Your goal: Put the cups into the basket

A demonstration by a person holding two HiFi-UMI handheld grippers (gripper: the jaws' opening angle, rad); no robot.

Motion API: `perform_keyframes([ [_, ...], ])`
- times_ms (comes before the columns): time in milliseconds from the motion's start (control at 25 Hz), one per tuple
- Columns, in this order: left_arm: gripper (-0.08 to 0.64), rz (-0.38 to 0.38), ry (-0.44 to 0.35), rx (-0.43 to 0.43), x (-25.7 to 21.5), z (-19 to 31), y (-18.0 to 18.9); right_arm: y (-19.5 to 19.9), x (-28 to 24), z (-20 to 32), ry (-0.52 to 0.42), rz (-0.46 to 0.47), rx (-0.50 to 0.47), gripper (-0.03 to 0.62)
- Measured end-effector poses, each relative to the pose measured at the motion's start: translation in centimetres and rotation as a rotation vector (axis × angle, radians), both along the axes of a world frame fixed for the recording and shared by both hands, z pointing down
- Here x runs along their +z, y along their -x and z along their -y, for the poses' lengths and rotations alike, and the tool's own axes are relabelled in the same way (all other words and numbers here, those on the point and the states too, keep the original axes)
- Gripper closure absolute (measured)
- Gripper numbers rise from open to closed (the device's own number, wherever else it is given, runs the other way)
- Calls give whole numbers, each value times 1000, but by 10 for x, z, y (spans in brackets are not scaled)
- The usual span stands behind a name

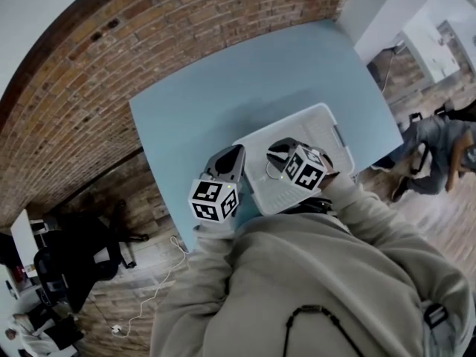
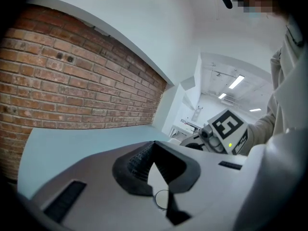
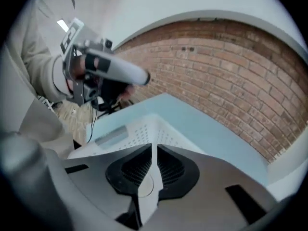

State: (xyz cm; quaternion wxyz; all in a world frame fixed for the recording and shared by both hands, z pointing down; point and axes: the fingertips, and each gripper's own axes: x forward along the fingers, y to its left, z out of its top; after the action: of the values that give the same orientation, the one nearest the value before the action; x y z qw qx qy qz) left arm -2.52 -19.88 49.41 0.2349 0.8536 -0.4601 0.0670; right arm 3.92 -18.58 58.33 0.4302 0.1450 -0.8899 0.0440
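A white perforated basket stands on the light blue table, near its front edge. Both grippers hover over the basket's near side. My left gripper is at the basket's left rim; in its own view its jaws meet at the tips with nothing between them. My right gripper is above the basket's inside and tilts down at it. In the right gripper view its jaws stand a narrow slit apart, empty, with the basket below. No cup shows plainly; the grippers hide much of the basket's inside.
A brick wall runs along the table's far and left sides. A black office chair and a white cable are on the floor at the left. Another person is beyond the table's right end.
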Motion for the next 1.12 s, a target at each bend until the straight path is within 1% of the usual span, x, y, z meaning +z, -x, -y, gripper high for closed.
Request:
perform_keyframes([
  [40, 563, 2, -10, 8, -5, 3, -2, 4, -19, 7, -37, 71, 12, 557],
  [120, 563, 7, -41, 30, -20, 9, -7, 9, -61, 19, -107, 228, 46, 568],
  [200, 563, 7, -91, 50, -40, 15, -11, 10, -105, 30, -147, 402, 102, 580],
  [280, 563, -1, -157, 56, -65, 19, -12, 6, -147, 38, -132, 579, 164, 581],
  [360, 563, -15, -227, 48, -92, 22, -10, 0, -182, 46, -90, 736, 212, 581],
  [400, 563, -23, -258, 42, -106, 24, -9, -2, -196, 49, -67, 795, 227, 581],
  [440, 563, -31, -283, 35, -118, 25, -8, -4, -208, 51, -49, 835, 234, 581],
  [520, 563, -43, -320, 29, -137, 27, -8, -5, -222, 54, -40, 857, 233, 583],
  [640, 563, -42, -343, 43, -147, 29, -11, -4, -229, 57, -53, 830, 234, 583],
  [840, 563, -35, -322, 57, -143, 32, -14, -5, -226, 58, -34, 825, 243, 583],
  [1120, 563, -38, -314, 73, -141, 33, -21, -7, -230, 59, -44, 819, 235, 583],
])
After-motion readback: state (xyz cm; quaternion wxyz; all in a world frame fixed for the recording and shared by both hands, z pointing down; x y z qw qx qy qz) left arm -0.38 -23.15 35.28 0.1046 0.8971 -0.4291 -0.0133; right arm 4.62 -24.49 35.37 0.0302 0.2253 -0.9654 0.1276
